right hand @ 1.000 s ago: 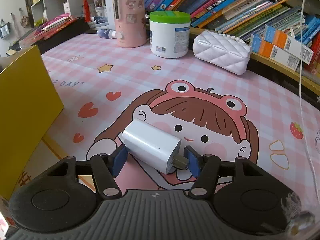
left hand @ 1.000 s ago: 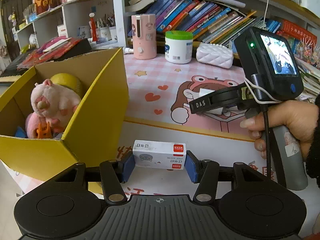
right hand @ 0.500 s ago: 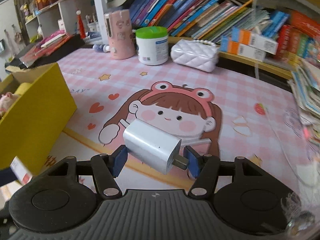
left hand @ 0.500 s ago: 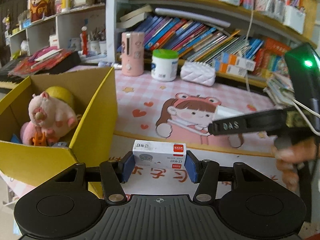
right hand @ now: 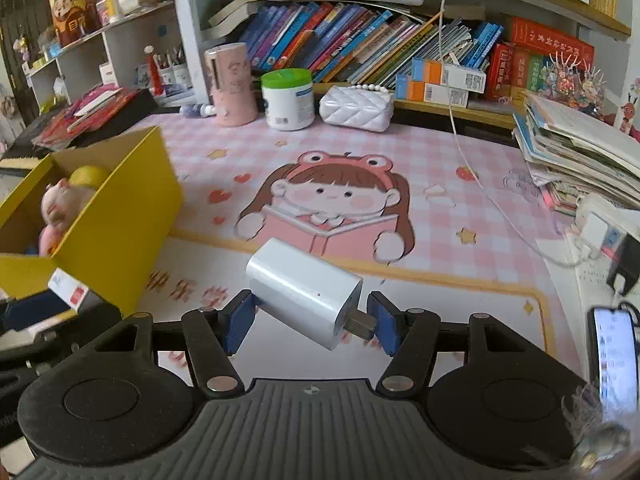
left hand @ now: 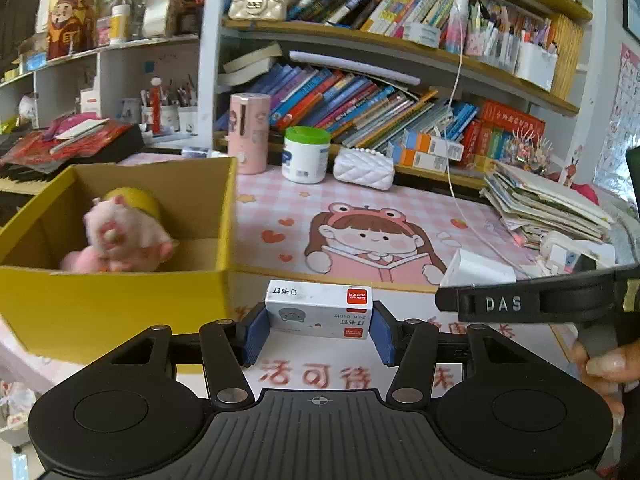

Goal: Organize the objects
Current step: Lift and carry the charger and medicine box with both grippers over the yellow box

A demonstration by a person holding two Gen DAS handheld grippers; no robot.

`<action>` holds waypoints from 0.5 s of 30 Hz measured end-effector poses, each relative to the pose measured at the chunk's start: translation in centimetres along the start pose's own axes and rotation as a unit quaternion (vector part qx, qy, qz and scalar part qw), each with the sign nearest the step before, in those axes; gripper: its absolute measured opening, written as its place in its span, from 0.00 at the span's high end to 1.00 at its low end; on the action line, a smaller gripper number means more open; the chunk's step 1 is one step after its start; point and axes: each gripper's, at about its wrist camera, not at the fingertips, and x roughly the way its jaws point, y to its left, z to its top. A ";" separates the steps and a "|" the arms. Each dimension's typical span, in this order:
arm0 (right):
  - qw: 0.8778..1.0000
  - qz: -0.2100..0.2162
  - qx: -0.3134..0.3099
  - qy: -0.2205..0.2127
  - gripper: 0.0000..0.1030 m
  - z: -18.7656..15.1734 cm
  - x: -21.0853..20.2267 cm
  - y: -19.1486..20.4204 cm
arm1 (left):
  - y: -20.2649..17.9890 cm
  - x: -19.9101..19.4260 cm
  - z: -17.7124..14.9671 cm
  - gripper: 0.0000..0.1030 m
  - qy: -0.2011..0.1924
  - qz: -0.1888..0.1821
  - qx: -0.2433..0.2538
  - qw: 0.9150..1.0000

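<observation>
My left gripper (left hand: 318,330) is shut on a small white staple box (left hand: 319,311) with red corner labels, held above the desk's front edge, right of the yellow cardboard box (left hand: 120,308). That box holds a pink plush pig (left hand: 124,236) and a yellow object. My right gripper (right hand: 310,322) is shut on a white charger plug (right hand: 302,292), tilted, its metal prongs against the right pad. It hangs above the desk mat, right of the yellow box (right hand: 120,220). The right gripper's arm also shows in the left wrist view (left hand: 520,302).
A pink cartoon desk mat (right hand: 332,200) covers the desk. At the back stand a pink cylinder (right hand: 232,84), a green-lidded tub (right hand: 288,98) and a white quilted purse (right hand: 356,106). A book stack (right hand: 580,148), power strip and phone (right hand: 616,356) lie on the right.
Both grippers have lifted and pulled back from the desk, each still holding its object. More of the shelves and desk is now in view.
</observation>
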 end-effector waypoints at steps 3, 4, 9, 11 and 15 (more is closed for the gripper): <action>1.000 -0.001 -0.006 -0.001 0.42 -1.2 -1.4 2.0 | 1.5 -1.6 -0.7 0.50 -0.002 -0.001 -0.006 1.000; 1.000 0.000 -0.009 0.000 0.42 -1.6 -1.8 2.7 | 2.0 -2.1 -0.9 0.50 -0.002 -0.001 -0.009 1.000; 1.000 0.006 -0.025 0.002 0.42 -3.6 -3.8 6.3 | 4.8 -4.2 -2.0 0.50 -0.002 0.008 -0.025 1.000; 0.999 0.011 -0.033 0.003 0.42 -4.3 -4.3 7.7 | 5.9 -5.1 -2.5 0.50 -0.002 0.013 -0.032 0.999; 0.999 0.023 -0.046 0.008 0.42 -5.6 -5.0 10.5 | 8.2 -6.7 -3.5 0.50 0.000 0.023 -0.043 0.999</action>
